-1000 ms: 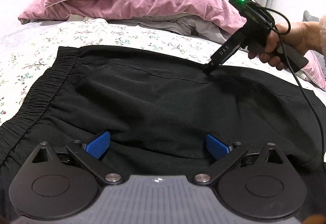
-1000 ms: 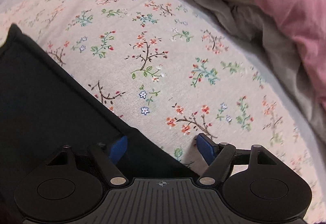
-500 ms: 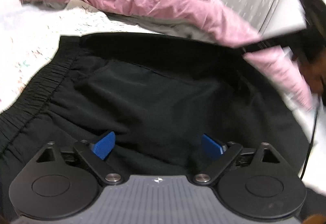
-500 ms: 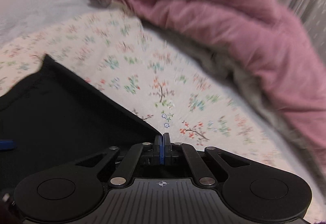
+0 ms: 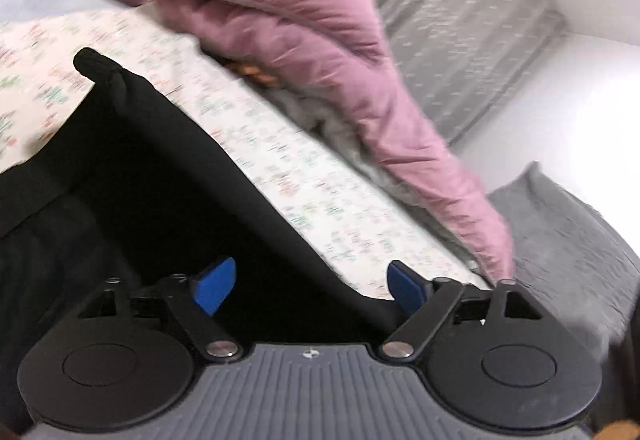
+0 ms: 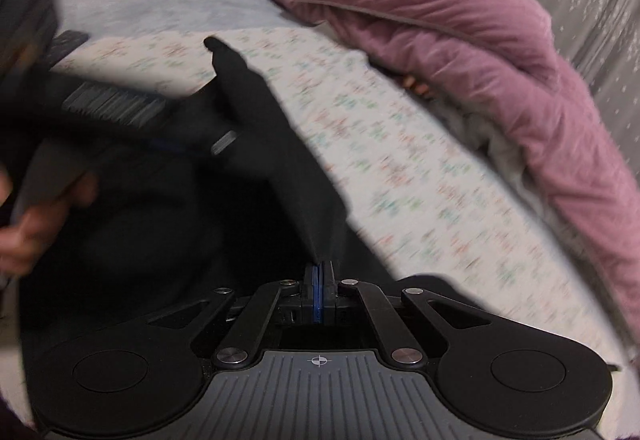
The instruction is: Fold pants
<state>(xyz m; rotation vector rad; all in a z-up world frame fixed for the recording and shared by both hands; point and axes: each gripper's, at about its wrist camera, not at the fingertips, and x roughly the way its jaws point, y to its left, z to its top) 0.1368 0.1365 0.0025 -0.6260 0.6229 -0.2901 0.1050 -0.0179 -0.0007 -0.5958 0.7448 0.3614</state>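
Two close, down-tilted wrist views, sharing pink pillow (image 5: 280, 12) (image 6: 440, 20).

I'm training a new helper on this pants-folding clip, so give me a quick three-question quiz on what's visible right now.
1. True or false: the right gripper has its jaws shut on the black pants.
2. Which lies beside the pants on the floral sheet: A) a pink pillow, B) a green towel, C) a book?
3. Are the blue pads of the left gripper pressing the fabric?

Key: 1 true; 2 A; 3 no, the jaws are closing but apart.
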